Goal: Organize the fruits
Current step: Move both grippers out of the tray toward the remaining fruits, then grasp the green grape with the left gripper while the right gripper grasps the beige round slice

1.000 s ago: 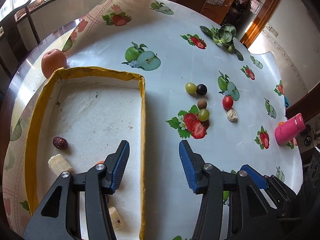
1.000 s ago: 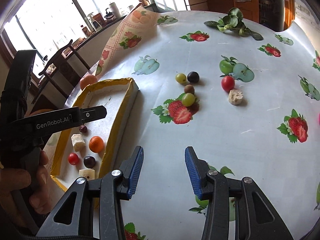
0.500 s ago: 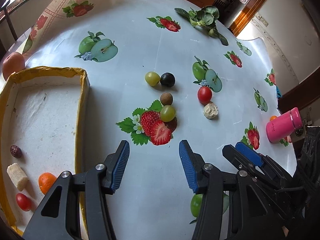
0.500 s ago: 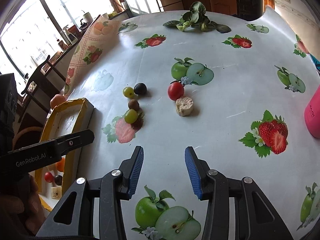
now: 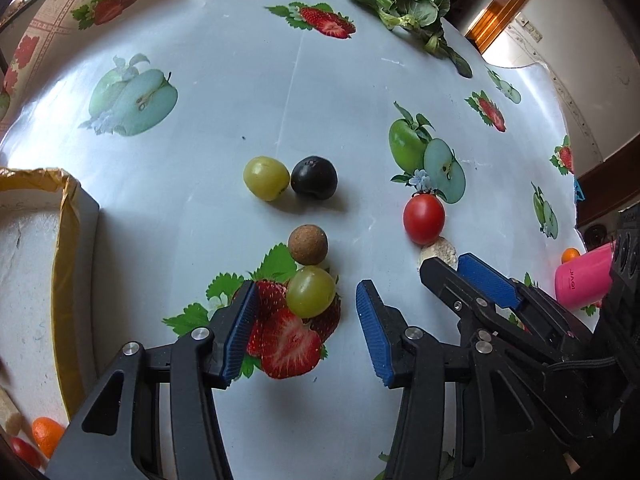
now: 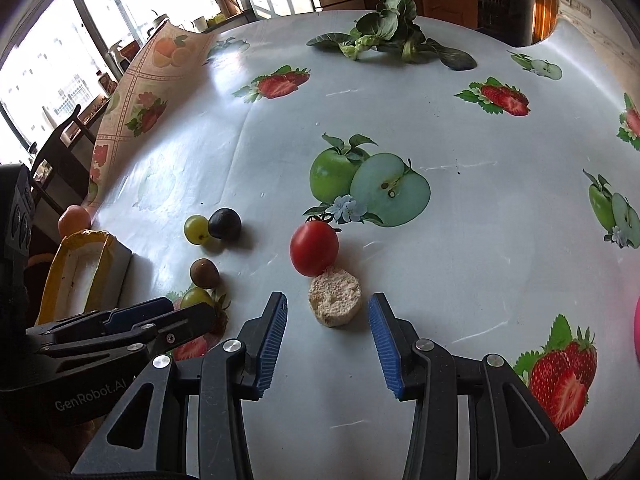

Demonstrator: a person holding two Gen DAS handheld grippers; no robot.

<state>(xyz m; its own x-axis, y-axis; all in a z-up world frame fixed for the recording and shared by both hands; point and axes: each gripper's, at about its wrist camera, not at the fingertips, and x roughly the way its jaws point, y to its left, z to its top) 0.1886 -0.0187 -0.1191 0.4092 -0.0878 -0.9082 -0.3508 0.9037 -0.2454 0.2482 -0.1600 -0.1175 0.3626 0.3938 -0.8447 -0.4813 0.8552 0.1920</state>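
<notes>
Your left gripper [image 5: 304, 328] has its jaws apart and holds nothing; the nearest green grape [image 5: 311, 291] lies just ahead of the fingertips, between their lines, on a printed strawberry. Your right gripper [image 6: 328, 340] is likewise spread and empty, with the pale round slice [image 6: 335, 299] sitting between and just beyond its blue pads [image 6: 273, 340]. In the right wrist view, the left tool body at 8 o'clock carries the lettering "GenRobot.AI". Beyond the grape, at 12 o'clock in the left wrist view, rests a brown round fruit [image 5: 307, 244], close to the grape. The red tomato [image 6: 314, 248] touches the far edge of the slice. Farther out, a second green grape [image 5: 266, 177] and a dark plum [image 5: 314, 178] lie side by side, touching or nearly so. The yellow-rimmed tray [image 5: 60, 280] stands at 9 o'clock, with an orange fruit [image 5: 46, 436] at its near end. A pink container [image 5: 582, 280] at 3 o'clock bears white writing too distorted to read. Leafy greens [image 6: 384, 36] lie at the far table edge.
</notes>
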